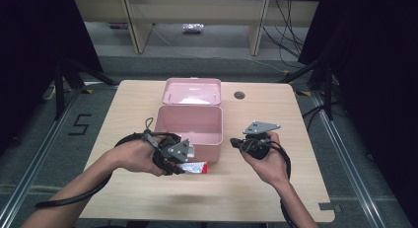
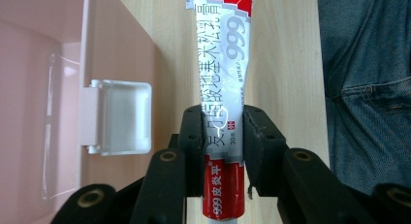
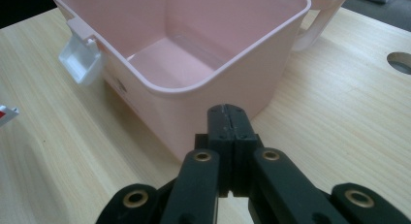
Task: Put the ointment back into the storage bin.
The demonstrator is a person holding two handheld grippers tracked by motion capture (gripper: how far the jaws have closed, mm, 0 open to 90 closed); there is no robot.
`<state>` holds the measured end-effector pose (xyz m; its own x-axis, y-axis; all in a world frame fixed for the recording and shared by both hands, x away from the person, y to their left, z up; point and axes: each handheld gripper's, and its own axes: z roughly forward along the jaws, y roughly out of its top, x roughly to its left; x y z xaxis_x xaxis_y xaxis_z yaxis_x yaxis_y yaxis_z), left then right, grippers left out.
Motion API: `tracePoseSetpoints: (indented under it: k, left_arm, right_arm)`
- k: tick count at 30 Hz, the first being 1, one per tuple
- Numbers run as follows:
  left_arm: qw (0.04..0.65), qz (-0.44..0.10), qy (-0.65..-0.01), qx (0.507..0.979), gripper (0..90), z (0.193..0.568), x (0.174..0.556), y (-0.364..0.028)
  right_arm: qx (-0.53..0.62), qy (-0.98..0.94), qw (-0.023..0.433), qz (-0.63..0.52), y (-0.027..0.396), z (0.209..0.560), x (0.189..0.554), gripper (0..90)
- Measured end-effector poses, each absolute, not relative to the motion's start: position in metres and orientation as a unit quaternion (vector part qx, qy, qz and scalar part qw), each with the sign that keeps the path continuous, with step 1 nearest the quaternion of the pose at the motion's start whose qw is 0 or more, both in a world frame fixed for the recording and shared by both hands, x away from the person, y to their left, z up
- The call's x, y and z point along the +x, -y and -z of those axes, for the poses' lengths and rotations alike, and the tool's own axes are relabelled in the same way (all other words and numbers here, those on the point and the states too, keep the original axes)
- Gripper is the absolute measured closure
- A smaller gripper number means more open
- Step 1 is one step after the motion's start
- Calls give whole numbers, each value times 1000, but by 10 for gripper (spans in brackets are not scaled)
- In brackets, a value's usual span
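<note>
Ointment tube (image 2: 224,95) clamped in left hand-held gripper (image 2: 223,136) near desk's front edge; soft, could slip short of pink box (image 1: 189,125). Right hand-held gripper (image 3: 228,118) closed, empty.

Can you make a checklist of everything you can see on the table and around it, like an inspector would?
Surface: light wooden table, with a round hole near the far edge.
Job's things: red and silver ointment tube lying in front of the open pink box; the box is empty, its lid tipped back, a white latch on its front.
Clutter: nothing seen.
Grippers: left gripper shut on the tube's lower part; right gripper shut and empty, pointing at the box's corner.
Cables: black cable trails from the left gripper; more wires on the floor behind the table.
Surroundings: grey floor, dark curtains at both sides, wooden furniture at the back, a "5" marked on the floor.
</note>
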<state>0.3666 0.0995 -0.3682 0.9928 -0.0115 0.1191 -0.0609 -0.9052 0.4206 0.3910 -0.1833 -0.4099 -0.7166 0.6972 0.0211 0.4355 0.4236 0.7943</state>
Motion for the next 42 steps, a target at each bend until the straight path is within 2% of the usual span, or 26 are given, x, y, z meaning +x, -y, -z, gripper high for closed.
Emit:
tracePoseSetpoints:
  k: [42]
  left_arm:
    - [218, -81, 13, 973, 714, 344, 388, -111]
  right_arm:
    - [348, -827, 153, -415, 181, 412, 390, 900]
